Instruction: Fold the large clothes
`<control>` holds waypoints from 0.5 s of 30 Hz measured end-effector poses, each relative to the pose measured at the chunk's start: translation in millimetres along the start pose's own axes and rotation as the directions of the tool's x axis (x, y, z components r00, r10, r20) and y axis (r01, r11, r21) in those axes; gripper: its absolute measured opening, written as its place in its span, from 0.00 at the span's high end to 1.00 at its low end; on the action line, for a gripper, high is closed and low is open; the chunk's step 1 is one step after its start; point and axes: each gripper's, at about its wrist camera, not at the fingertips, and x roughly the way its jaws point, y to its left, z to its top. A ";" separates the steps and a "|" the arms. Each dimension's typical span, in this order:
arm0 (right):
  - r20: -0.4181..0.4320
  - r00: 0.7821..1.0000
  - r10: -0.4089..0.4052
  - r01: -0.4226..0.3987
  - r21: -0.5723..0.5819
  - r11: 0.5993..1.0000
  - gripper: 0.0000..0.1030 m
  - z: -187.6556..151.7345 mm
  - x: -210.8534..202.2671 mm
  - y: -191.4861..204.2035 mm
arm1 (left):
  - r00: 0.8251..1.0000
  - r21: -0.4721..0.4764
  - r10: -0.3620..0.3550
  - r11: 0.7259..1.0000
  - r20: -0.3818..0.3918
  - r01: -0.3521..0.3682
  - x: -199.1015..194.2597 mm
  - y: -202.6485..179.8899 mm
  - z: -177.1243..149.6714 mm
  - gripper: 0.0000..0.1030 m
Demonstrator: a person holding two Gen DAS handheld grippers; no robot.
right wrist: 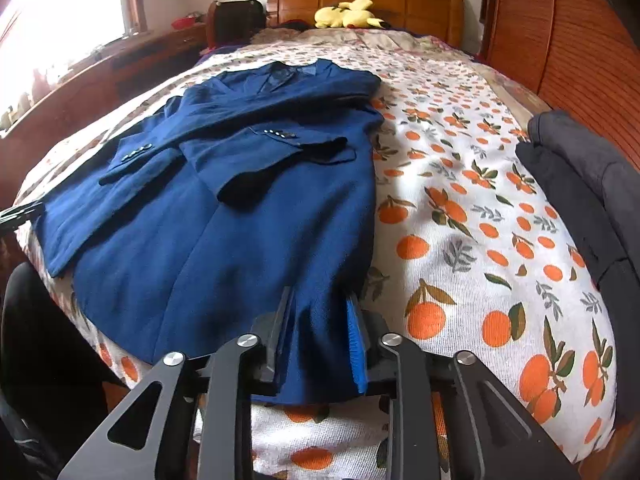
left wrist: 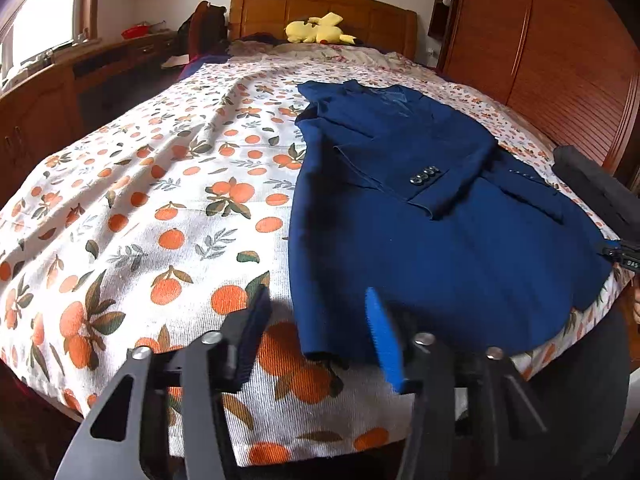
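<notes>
A navy blue blazer (right wrist: 224,200) lies flat on the bed (left wrist: 140,220), front up, on a white bedspread printed with oranges, its collar toward the wooden headboard (right wrist: 368,0). Both sleeves are folded across its chest, the cuff buttons (left wrist: 425,174) showing.

The right gripper (right wrist: 318,320) is down at the blazer's bottom hem, and its two fingers pinch a bunched fold of the blue cloth between them. The left gripper (left wrist: 316,320) sits at the other bottom corner of the hem with its jaws apart; the corner lies between the fingers, but the pads do not press on it.

A yellow plush toy (left wrist: 318,30) rests by the headboard. Dark folded clothes (right wrist: 580,184) are stacked at the bed's right side.
</notes>
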 end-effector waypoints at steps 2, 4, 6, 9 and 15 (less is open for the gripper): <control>-0.016 1.000 -0.010 0.010 0.003 1.000 0.61 -1.5 4.1 -0.5 | 1.000 0.003 -0.007 1.000 0.000 0.007 -2.1 -2.0 -1.7 0.58; -0.031 0.999 -0.014 0.014 0.005 1.000 0.61 -3.2 8.9 -0.3 | 1.000 0.007 -0.005 1.000 -0.002 0.005 -1.6 -3.5 -2.4 0.59; -0.030 0.999 -0.017 0.017 0.002 1.000 0.60 -3.5 9.5 0.4 | 1.000 0.013 0.001 1.000 -0.003 -0.001 -2.6 -5.4 -4.1 0.59; -0.027 1.000 -0.010 0.010 0.000 1.000 0.64 -3.9 9.6 -0.7 | 1.000 0.016 0.013 1.000 -0.007 -0.012 -3.4 -7.3 -4.7 0.59; -0.006 0.999 0.046 -0.046 -0.006 0.999 0.92 -2.2 4.3 -0.1 | 1.000 0.014 0.021 1.000 -0.008 -0.021 -2.2 -7.8 -4.2 0.59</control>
